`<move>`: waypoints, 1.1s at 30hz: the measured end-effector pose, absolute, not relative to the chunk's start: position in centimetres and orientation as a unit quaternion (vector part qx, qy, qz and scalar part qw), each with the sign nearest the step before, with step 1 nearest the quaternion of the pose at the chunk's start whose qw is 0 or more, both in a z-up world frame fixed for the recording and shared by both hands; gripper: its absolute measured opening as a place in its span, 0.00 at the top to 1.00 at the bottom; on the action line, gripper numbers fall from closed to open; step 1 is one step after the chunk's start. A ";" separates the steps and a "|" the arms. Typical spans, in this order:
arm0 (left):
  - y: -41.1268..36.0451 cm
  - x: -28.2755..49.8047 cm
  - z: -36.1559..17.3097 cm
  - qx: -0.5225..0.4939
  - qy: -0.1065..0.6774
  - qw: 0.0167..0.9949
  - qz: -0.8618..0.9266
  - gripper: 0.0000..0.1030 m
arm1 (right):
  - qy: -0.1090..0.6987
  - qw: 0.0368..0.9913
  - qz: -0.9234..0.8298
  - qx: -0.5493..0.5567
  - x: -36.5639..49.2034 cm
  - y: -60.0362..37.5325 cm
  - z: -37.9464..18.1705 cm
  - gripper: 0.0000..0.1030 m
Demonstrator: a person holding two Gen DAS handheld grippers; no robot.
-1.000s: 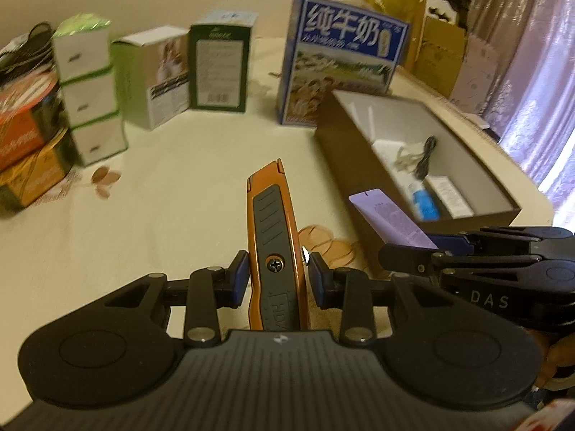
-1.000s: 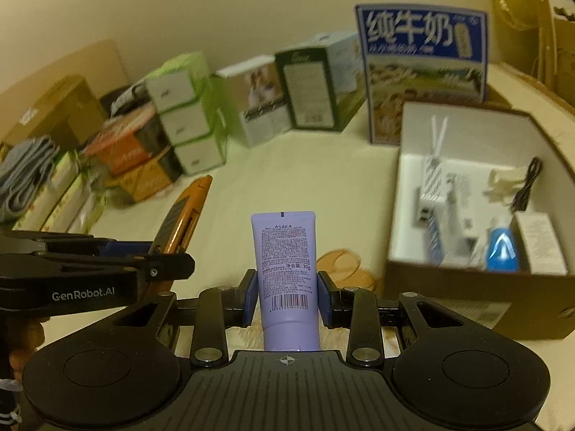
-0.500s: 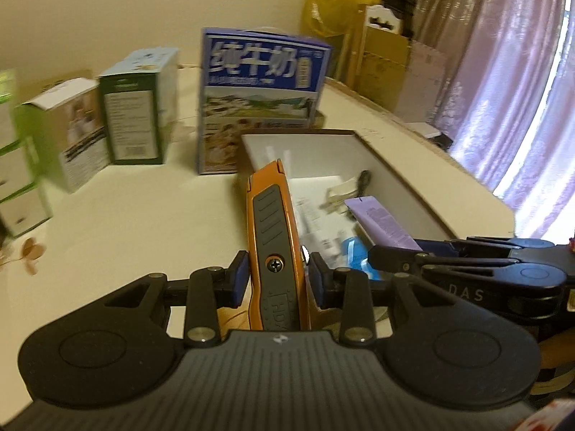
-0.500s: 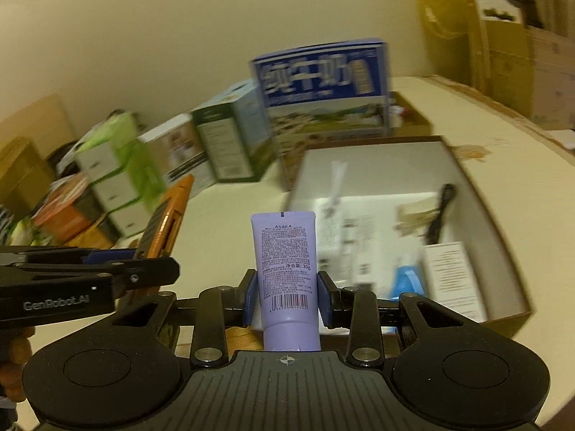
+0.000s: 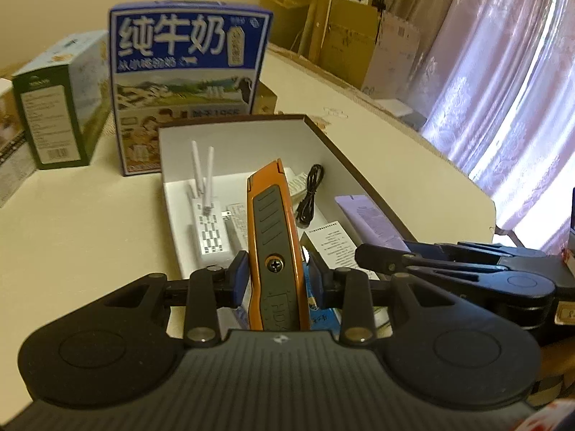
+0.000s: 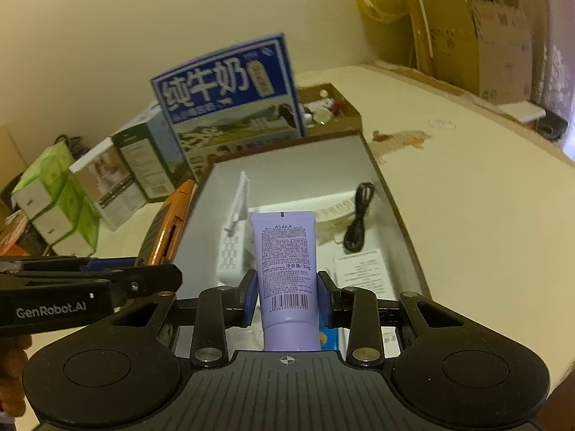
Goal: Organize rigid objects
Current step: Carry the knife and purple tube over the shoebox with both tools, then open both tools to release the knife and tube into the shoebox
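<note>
Your left gripper (image 5: 277,274) is clamped on the orange utility knife (image 5: 275,237); your right gripper (image 6: 287,298) is clamped on the purple tube (image 6: 285,273). Both hang over the near end of the open box (image 6: 395,215). Beyond stands the milk carton (image 5: 187,72).

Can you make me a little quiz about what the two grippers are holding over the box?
1. What does the left hand-held gripper hold?
2. True or false: the purple tube in the right hand-held gripper already lies inside the box.
3. Which of these is in the box? A) black cable B) spoon C) ball

Key
1. An orange knife.
2. False: it is gripped above the box.
3. A
</note>
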State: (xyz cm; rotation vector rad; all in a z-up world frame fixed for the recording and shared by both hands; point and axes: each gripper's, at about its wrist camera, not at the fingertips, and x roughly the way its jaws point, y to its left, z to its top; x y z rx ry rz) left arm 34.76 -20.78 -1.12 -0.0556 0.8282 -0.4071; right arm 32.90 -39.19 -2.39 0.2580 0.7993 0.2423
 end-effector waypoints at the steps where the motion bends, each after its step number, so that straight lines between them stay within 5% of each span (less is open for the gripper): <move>1: -21.2 35.3 -1.4 -0.026 0.404 0.893 -0.196 0.71 | 0.391 0.904 0.114 0.128 33.4 -39.4 -2.7 0.70; 33: -25.2 45.9 -7.6 0.000 0.444 0.876 -0.187 0.70 | 0.446 0.879 0.066 0.156 40.9 -40.7 -7.4 0.70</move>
